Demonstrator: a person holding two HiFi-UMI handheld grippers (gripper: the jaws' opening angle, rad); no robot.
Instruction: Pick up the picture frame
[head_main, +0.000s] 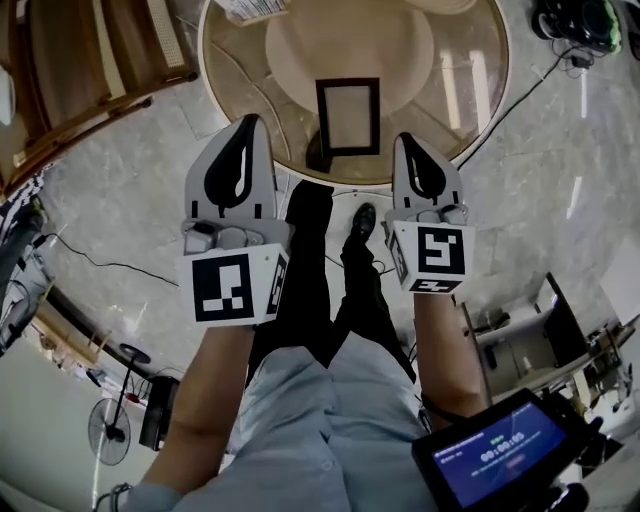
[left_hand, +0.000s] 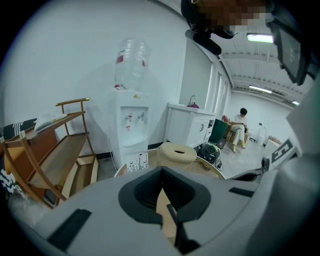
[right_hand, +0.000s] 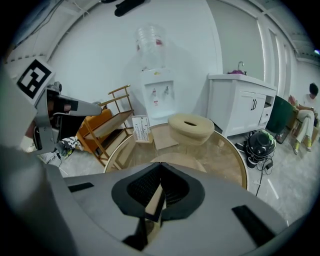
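L claw (head_main: 247, 130), R claw (head_main: 410, 148) clenched, empty.
Picture frame (head_main: 347, 117) ahead btwn them, long axis fwd; R claw nearer.

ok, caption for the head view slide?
Both shut, left gripper and right gripper at the edge of the round glass table, black picture frame ahead between them.

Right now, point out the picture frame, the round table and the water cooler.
picture frame (head_main: 348, 116), head view, on its pale middle panel.
round table (head_main: 455, 95), head view, on a bare part of the glass top.
water cooler (left_hand: 130, 130), left gripper view, on its white front panel.
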